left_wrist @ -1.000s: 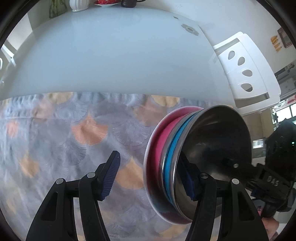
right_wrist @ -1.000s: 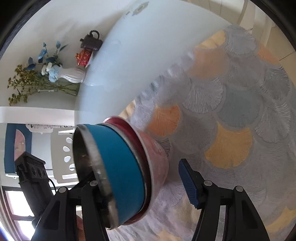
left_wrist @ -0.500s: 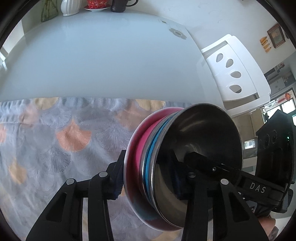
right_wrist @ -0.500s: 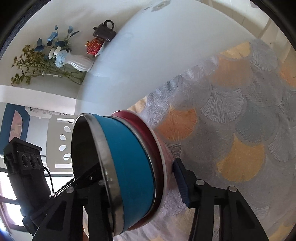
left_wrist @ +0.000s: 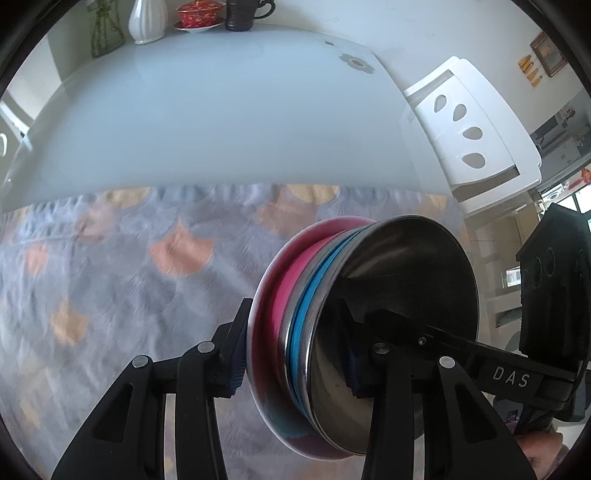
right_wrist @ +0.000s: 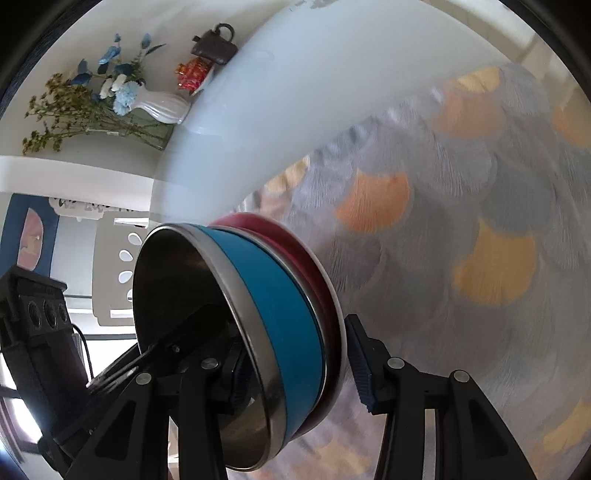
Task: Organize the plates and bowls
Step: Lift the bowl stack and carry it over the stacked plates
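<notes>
A nested stack is held between both grippers: a steel-lined blue bowl [left_wrist: 399, 302] inside a pink bowl [left_wrist: 291, 295] on a pale plate [left_wrist: 258, 354]. In the right wrist view the blue bowl [right_wrist: 280, 325] sits in the red-pink bowl [right_wrist: 314, 273]. My left gripper [left_wrist: 295, 354] is shut on the stack, one finger under the plate, the other inside the steel bowl. My right gripper [right_wrist: 299, 365] grips the stack's opposite side the same way. The stack appears tilted on edge above the patterned cloth [left_wrist: 110, 295].
A white glass table [left_wrist: 221, 122] lies beyond the cloth. A white vase [left_wrist: 147, 22], a red lidded cup [left_wrist: 199, 14] and a dark mug [left_wrist: 243, 14] stand at its far edge. A white chair [left_wrist: 476, 129] stands at the right.
My left gripper has closed from open onto the stack. My right gripper has closed onto it too. The stack has shifted slightly relative to the cloth.
</notes>
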